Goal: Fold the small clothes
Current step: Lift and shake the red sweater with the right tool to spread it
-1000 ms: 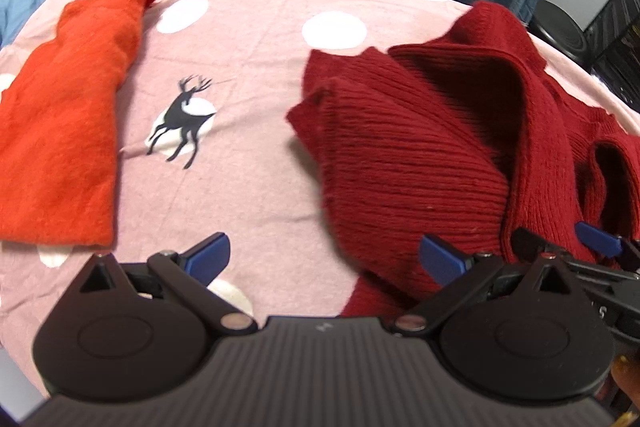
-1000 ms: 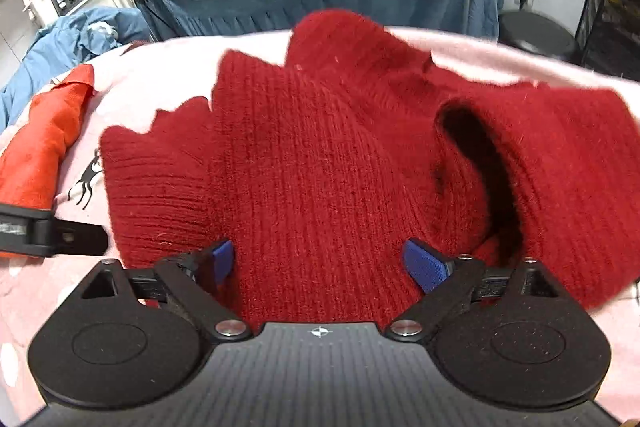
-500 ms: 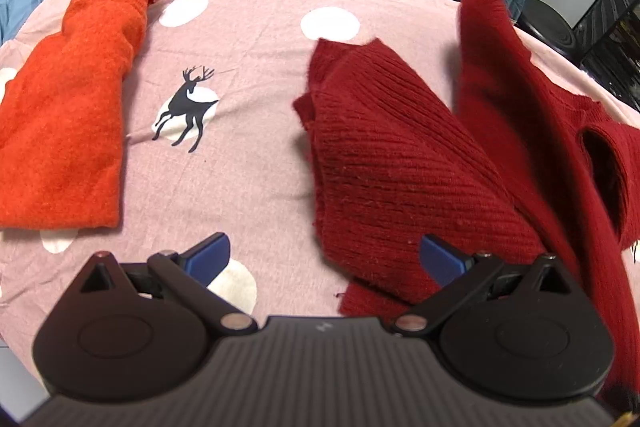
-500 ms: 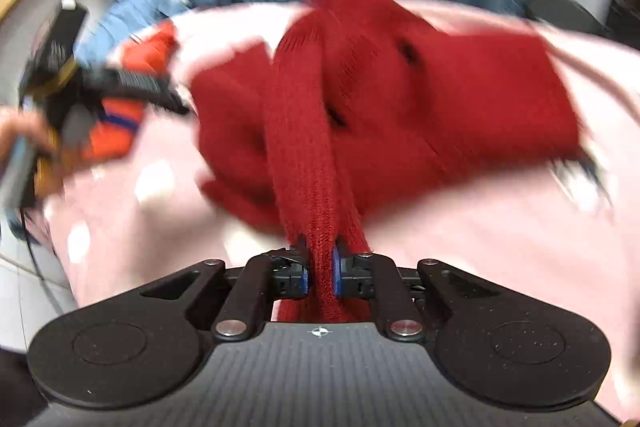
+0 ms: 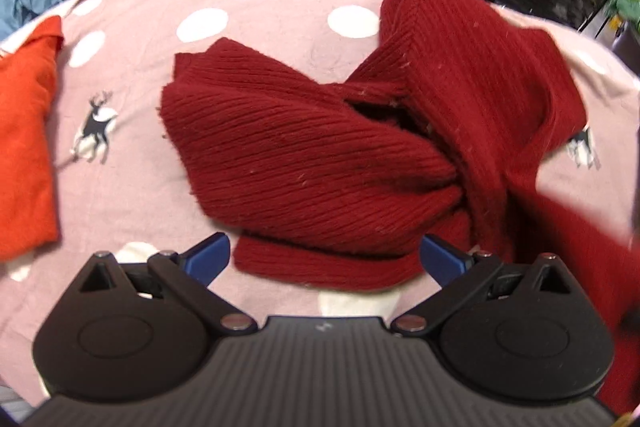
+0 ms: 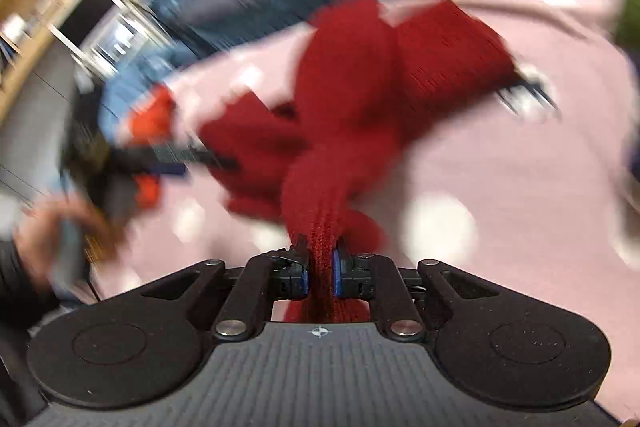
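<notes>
With the right tongs (image 6: 320,277) clamped on the bunched red sweater (image 5: 320,155) and the left tongs (image 5: 324,259) open over its near hem, spread it flat on the bench (image 5: 260,7) first.

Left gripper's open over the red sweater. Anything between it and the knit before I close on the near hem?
Nothing visible. The left gripper has only bare sheet and the sweater hem between its fingers. The right gripper pinches another part.

2 wrist fisheyes, downward, close, shared sweater (image 5: 320,155)
</notes>
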Available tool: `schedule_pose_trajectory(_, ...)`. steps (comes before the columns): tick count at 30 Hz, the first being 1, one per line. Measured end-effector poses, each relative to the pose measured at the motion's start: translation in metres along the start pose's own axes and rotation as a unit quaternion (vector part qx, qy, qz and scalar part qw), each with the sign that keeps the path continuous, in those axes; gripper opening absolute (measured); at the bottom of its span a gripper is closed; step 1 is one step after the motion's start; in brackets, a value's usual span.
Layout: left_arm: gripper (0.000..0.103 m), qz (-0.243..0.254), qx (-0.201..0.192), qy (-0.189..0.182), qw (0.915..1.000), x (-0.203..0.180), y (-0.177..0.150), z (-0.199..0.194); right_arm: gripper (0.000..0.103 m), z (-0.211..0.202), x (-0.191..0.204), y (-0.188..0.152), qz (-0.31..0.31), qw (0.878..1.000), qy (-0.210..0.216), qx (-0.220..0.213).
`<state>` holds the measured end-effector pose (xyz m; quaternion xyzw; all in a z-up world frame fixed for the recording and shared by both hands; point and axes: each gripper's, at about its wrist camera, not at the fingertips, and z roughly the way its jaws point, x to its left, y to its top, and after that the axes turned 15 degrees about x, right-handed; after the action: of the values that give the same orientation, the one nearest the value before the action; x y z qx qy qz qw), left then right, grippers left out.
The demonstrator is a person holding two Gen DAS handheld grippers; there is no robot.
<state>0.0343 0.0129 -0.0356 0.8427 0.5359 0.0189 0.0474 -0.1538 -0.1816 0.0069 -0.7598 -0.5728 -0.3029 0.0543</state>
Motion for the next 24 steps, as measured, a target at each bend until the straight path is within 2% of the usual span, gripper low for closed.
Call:
schedule_pose_trajectory(4,0.103,-0.018,0.008,0.019,0.9996,0.025,-0.015,0.004,0.020,0.014,0.041,0.078,-0.058,0.996,0.044,-0.042)
schedule_pose_trajectory(8,0.103,-0.046,0.013,0.035,0.9983,0.054,-0.034,0.006,0.020,0.036,0.097,0.162,-0.110,0.987,0.076,-0.087)
schedule_pose_trajectory(10,0.103,-0.059,0.015,0.042,0.9973,0.065,-0.045,0.007,0.020,0.045,0.128,0.201,-0.106,0.980,0.121,-0.118)
schedule_pose_trajectory(12,0.103,-0.074,0.020,0.043,0.9962,0.075,-0.054,0.007,0.022,0.055,0.163,0.231,-0.112,0.966,0.166,-0.162)
schedule_pose_trajectory(14,0.103,-0.096,0.024,0.037,0.9944,0.087,-0.062,0.007,0.040,0.067,0.194,0.244,-0.132,0.957,0.179,-0.187)
schedule_pose_trajectory(15,0.103,-0.107,0.026,0.032,0.9934,0.094,-0.064,0.007,0.075,0.083,0.207,0.250,-0.136,0.959,0.180,-0.173)
schedule_pose_trajectory(16,0.103,-0.117,0.027,0.028,0.9924,0.100,-0.067,0.008,0.103,0.098,0.215,0.253,-0.136,0.967,0.165,-0.140)
schedule_pose_trajectory(17,0.103,-0.124,0.027,0.027,0.9916,0.105,-0.069,0.008,0.103,0.114,0.220,0.251,-0.126,0.978,0.133,-0.103)
schedule_pose_trajectory(19,0.103,-0.133,0.029,0.031,0.9903,0.116,-0.074,0.012,0.103,0.140,0.212,0.233,-0.122,0.985,0.098,-0.068)
schedule_pose_trajectory(21,0.103,-0.141,0.038,0.034,0.9886,0.126,-0.079,0.017,0.103,0.160,0.197,0.210,-0.136,0.988,0.057,-0.051)
schedule_pose_trajectory(24,0.103,-0.151,0.050,0.042,0.9864,0.141,-0.087,0.026,0.103,0.186,0.171,0.174,-0.176,0.982,-0.059,-0.014)
